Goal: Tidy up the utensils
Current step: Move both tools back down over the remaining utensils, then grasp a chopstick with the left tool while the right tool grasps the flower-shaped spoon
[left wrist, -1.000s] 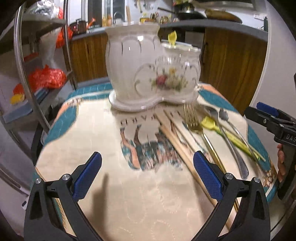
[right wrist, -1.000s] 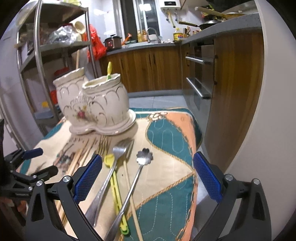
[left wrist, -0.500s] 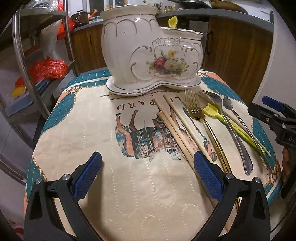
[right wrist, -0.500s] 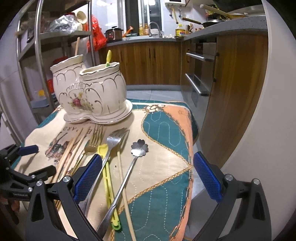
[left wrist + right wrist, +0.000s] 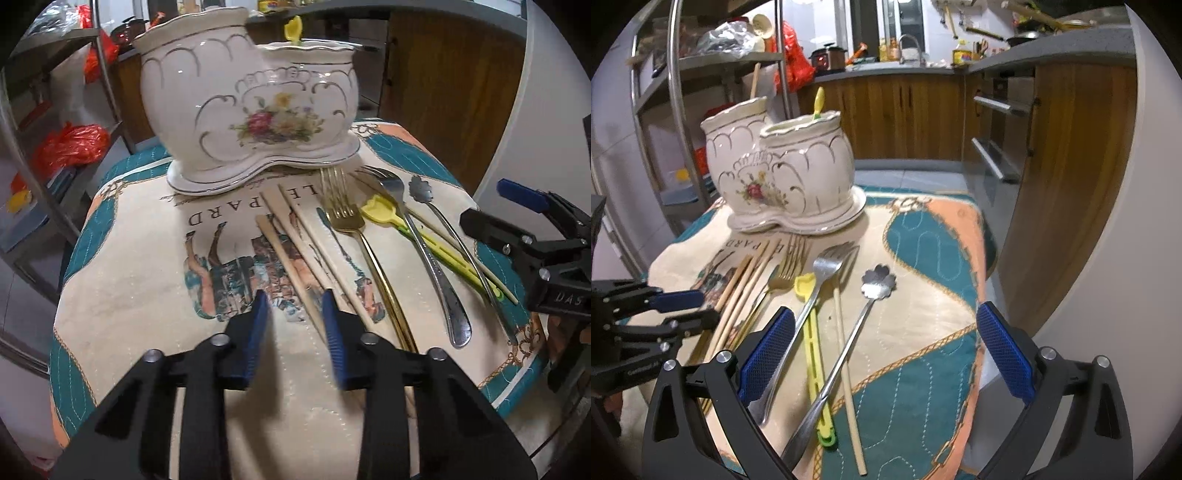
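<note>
Before the ceramic holder [image 5: 251, 110], your left gripper [image 5: 295, 314] has just been closing around a wooden chopstick [image 5: 291, 266], pads not yet pressing it; your right gripper [image 5: 886, 354] gapes wide over the steel fork [image 5: 812, 295].

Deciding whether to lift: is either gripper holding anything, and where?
Nothing held yet. The left gripper has just been closing its jaws around a chopstick, not yet pinching it; the right gripper is open.
</note>
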A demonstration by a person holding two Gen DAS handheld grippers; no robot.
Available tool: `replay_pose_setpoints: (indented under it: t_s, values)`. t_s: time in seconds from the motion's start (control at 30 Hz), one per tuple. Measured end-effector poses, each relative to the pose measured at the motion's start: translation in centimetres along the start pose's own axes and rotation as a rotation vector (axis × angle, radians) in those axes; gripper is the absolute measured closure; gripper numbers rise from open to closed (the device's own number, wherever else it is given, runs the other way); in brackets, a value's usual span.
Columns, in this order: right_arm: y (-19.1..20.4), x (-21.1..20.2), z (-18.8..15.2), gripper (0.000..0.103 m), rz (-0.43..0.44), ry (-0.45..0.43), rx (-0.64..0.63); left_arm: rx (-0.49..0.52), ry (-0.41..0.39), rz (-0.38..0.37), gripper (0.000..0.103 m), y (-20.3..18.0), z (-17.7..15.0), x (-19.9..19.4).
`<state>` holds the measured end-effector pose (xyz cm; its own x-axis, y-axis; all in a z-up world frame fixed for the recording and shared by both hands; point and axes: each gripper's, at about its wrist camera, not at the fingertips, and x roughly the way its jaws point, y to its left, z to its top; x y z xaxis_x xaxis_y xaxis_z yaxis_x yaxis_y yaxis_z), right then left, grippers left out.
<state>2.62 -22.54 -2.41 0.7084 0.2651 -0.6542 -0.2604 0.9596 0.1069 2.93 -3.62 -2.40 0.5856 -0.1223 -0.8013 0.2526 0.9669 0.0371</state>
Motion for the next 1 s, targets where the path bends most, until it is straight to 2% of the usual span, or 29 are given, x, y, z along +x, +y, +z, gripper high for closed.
replay_pose_setpoints:
  t_s: [0.03, 0.13, 0.2, 0.3, 0.4, 0.53, 0.67, 0.83, 1.0]
  values:
    - [-0.1, 0.0, -0.1, 0.009, 0.009, 0.005, 0.005, 0.007, 0.002, -0.001, 0.082, 0.0, 0.0, 0.0]
    - [-0.2, 0.4, -0.1, 0.028, 0.020, 0.029, 0.017, 0.037, 0.010, -0.001, 0.089, 0.0, 0.1, -0.1]
    - [-0.3, 0.8, -0.1, 0.045, 0.019, 0.049, 0.024, 0.062, 0.013, 0.007, 0.089, 0.0, 0.1, -0.2]
    - [-0.2, 1.0, 0.1, 0.059, 0.013, 0.057, 0.022, 0.106, 0.013, 0.056, 0.089, 0.4, -0.1, -0.2]
    - [0.0, 1.2, 0.2, 0.066, 0.019, 0.066, 0.020, 0.105, 0.027, 0.087, 0.089, 1.2, -0.1, 0.2]
    - [0.4, 1.7, 0.4, 0.073, 0.032, 0.099, 0.021, 0.060, 0.032, 0.061, 0.089, 2.7, 0.0, 0.3]
    - [0.6, 2.5, 0.6, 0.081, 0.024, 0.144, 0.018, 0.079, 0.026, 0.053, 0.089, 2.5, 0.0, 0.5]
    - [0.7, 3.6, 1.4, 0.085, 0.033, 0.199, 0.031, 0.091, 0.030, 0.027, 0.089, 2.6, 0.5, 0.9]
    - [0.9, 4.3, 1.9, 0.096, 0.061, 0.234, 0.038, 0.087, 0.025, -0.017, 0.091, 3.2, 1.1, 1.4]
